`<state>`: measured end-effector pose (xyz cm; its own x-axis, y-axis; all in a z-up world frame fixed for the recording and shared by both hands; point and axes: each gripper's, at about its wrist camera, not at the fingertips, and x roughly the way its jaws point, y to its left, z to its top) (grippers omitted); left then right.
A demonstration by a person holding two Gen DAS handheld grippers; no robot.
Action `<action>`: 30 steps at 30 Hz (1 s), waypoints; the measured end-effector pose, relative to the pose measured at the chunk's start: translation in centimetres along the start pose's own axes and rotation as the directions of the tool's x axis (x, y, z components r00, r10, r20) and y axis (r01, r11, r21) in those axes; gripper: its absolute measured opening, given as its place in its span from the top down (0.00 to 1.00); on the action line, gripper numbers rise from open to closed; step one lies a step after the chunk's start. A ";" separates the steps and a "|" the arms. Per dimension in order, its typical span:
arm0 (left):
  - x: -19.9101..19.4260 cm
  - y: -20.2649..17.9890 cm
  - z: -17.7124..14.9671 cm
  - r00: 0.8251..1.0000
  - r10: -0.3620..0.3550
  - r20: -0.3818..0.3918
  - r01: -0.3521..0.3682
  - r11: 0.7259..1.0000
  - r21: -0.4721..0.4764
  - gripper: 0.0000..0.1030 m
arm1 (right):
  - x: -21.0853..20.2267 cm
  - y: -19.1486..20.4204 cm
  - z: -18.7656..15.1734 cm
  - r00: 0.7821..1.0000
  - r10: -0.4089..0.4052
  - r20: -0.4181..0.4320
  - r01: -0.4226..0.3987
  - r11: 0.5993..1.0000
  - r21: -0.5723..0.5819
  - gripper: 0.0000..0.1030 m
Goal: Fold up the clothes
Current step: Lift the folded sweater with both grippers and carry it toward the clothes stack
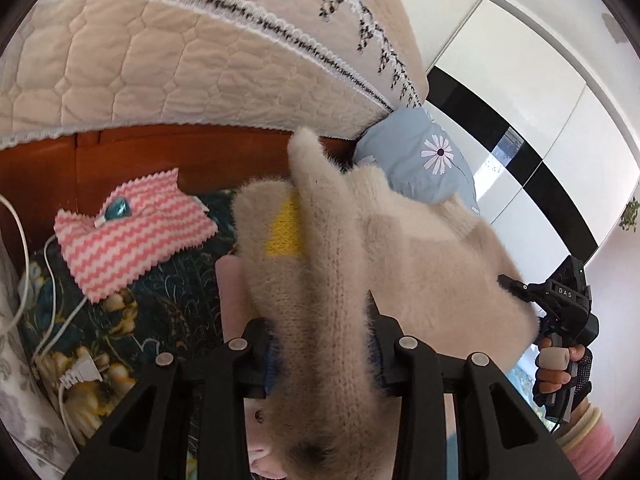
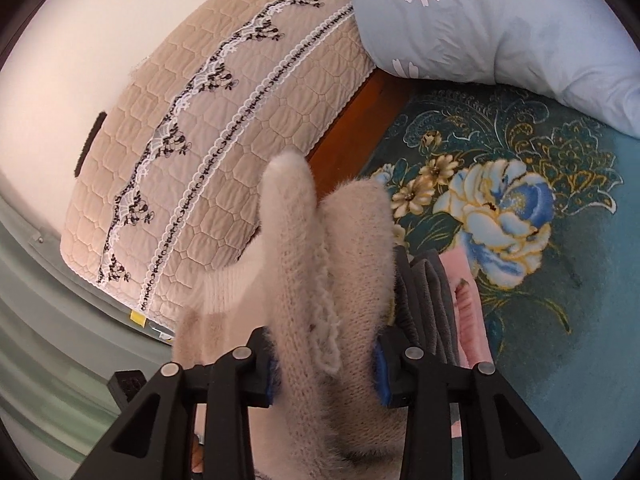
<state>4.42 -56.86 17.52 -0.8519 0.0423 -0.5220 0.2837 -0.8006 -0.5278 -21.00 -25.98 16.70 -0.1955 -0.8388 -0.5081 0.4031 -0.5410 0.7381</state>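
A fluffy beige knit sweater (image 1: 400, 256) with a yellow patch (image 1: 286, 232) hangs stretched between both grippers above the bed. My left gripper (image 1: 324, 344) is shut on a bunched edge of it. My right gripper (image 2: 324, 356) is shut on another bunched edge of the sweater (image 2: 304, 280); the right gripper also shows in the left wrist view (image 1: 560, 304), held by a hand at the sweater's far corner. Under the sweater lie folded grey (image 2: 428, 300) and pink (image 2: 468, 304) clothes.
The bed has a dark teal floral cover (image 2: 520, 208). A quilted beige headboard (image 1: 168, 56) stands behind. A light blue daisy pillow (image 1: 420, 160), a pink-and-white zigzag cloth (image 1: 128, 236) and a white cable with a plug (image 1: 76, 376) lie on the bed. A wardrobe (image 1: 540, 128) stands at the right.
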 end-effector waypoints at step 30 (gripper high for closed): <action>-5.5 -7.2 1.6 0.994 0.084 0.067 -0.090 0.991 0.097 0.46 | -7.9 7.6 1.4 0.939 -0.225 0.261 0.270 0.950 -0.155 0.47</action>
<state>6.32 -52.28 25.32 -0.8525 -0.0653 -0.5187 0.3155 -0.8554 -0.4108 -17.61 -23.54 26.94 -0.5074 -0.6819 -0.5268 0.4688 -0.7315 0.4951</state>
